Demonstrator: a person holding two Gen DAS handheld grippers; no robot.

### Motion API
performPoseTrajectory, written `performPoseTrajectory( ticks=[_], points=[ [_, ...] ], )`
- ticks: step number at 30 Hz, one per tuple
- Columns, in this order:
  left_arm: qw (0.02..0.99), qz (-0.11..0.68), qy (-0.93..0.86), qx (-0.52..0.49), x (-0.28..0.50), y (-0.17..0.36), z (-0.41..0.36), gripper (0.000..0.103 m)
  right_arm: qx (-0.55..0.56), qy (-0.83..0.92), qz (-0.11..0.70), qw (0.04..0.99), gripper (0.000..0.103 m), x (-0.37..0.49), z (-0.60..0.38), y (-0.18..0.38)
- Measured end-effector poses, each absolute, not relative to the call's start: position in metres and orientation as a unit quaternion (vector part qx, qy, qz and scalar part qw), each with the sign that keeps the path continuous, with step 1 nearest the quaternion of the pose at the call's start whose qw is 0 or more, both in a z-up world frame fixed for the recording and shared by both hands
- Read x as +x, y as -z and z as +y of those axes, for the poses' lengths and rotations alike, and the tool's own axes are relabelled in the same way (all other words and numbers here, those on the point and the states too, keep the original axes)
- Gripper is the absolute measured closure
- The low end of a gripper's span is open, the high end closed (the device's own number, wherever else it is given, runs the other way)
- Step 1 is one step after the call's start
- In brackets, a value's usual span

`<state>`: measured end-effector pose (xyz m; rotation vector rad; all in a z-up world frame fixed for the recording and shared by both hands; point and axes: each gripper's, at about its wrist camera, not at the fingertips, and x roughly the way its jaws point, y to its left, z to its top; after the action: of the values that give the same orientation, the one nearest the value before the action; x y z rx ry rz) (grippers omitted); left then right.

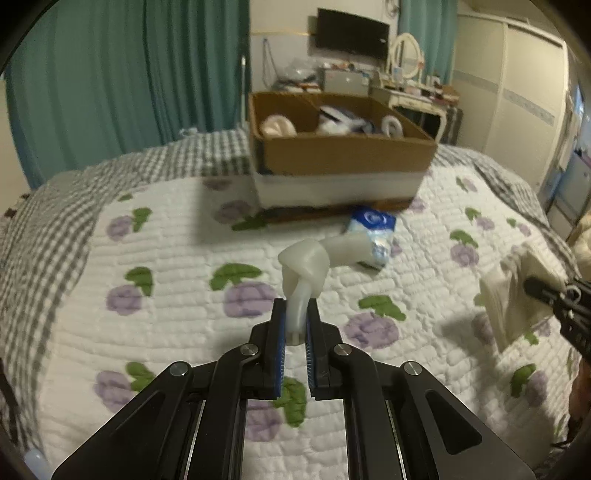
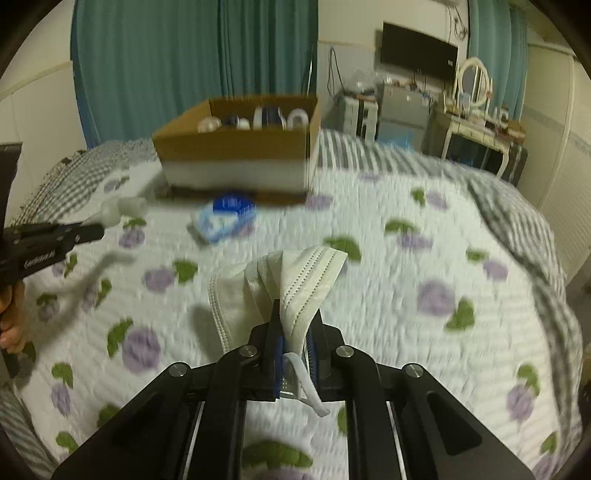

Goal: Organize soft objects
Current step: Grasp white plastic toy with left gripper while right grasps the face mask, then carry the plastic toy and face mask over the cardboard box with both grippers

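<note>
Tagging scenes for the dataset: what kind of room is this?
Almost certainly a bedroom in a home: a bed with a floral quilt, a dressing table with an oval mirror, a wall-mounted TV and teal curtains.

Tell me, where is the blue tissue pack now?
The tissue pack lies on the quilt just before the cardboard box, beyond the left gripper.

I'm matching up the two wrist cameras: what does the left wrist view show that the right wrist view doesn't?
Only the left wrist view shows the left gripper shut on the knotted white glove head-on. Only the right wrist view shows the right gripper shut on the white face mask up close. Both show the cardboard box on the floral quilt and the blue-and-white packet before it.
</note>
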<state>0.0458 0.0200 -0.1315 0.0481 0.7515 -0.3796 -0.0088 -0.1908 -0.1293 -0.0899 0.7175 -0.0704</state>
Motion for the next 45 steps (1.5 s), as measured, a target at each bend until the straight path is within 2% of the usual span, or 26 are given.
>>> performPoseTrajectory(
  ticks=[25,38,45],
  points=[
    [0.971,0.198,0.13,-0.038,0.062,0.005,0.073,0.095,-0.086,0.052,0.116,0.988,0.093,0.03,-0.154,-0.05],
    [0.979,0.14,0.146,-0.025,0.096,-0.038,0.055,0.094,-0.115,0.044,0.037,0.992,0.093,0.073,-0.144,-0.091],
    [0.977,0.136,0.16,-0.033,0.124,-0.041,0.038,0.094,-0.117,0.027,0.04,0.992,0.093,0.109,-0.146,-0.084]
  ],
)
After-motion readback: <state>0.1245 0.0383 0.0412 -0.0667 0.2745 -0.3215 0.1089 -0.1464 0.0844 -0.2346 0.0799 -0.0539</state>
